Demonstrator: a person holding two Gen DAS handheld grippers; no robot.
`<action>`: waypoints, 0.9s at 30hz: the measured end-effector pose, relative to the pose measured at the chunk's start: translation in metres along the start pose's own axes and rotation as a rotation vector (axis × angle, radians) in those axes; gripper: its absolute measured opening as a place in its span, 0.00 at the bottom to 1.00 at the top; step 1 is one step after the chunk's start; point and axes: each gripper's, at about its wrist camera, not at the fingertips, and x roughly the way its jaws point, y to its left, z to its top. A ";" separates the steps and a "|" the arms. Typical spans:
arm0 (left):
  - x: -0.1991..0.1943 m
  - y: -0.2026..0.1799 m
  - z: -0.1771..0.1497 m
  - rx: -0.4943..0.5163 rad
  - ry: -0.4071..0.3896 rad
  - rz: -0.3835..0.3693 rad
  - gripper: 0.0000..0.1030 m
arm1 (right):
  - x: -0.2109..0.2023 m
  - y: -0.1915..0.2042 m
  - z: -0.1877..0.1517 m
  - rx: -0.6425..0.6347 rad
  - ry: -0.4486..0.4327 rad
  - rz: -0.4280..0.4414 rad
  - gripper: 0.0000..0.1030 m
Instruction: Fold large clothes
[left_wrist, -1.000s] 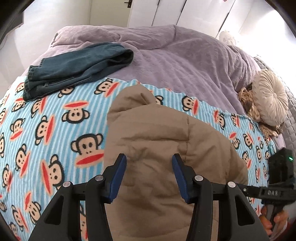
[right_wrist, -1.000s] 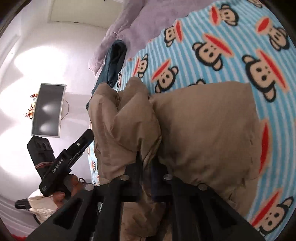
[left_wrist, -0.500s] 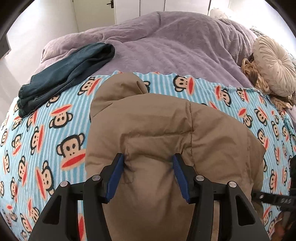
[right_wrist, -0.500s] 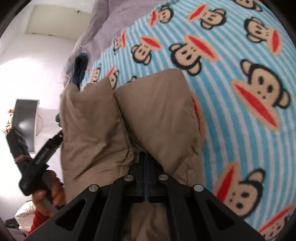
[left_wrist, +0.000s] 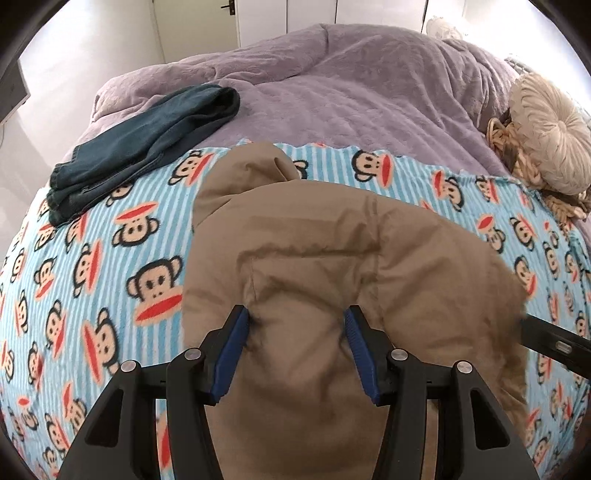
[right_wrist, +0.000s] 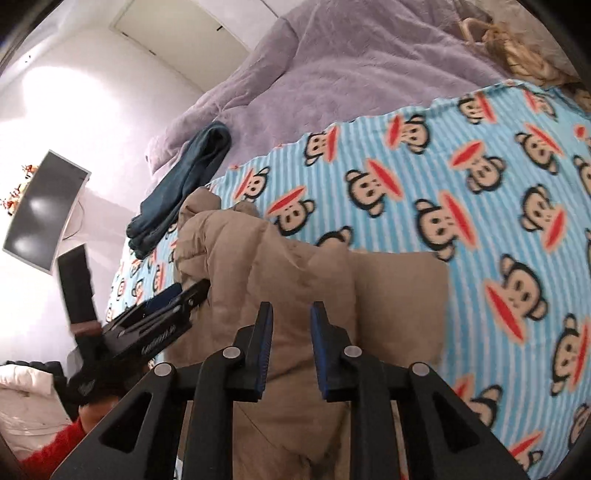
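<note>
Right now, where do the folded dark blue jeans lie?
In the left wrist view the jeans lie at the upper left, half on the purple duvet and half on the monkey blanket, apart from the tan jacket.

Both wrist views close, angled down over bed; share tan jacket (left_wrist: 332, 258) and monkey blanket (right_wrist: 480, 166).

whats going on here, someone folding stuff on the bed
A person with a hand-held gripper in each hand is folding a tan puffy jacket on a monkey-print blanket. The left hand-held gripper presses into the jacket with a bulge of fabric between its blue pads. The right hand-held gripper is opening above the jacket, nothing pinched. Folded jeans lie beyond.
</note>
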 end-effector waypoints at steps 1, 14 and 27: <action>-0.011 0.001 -0.004 0.003 -0.012 -0.019 0.53 | 0.004 0.002 0.002 -0.007 0.005 -0.005 0.23; -0.031 -0.021 -0.100 0.046 -0.037 -0.026 0.66 | 0.068 -0.022 -0.009 -0.006 0.101 -0.086 0.21; -0.027 -0.033 -0.101 0.075 -0.036 0.037 0.66 | 0.078 -0.023 -0.022 -0.037 0.045 -0.121 0.22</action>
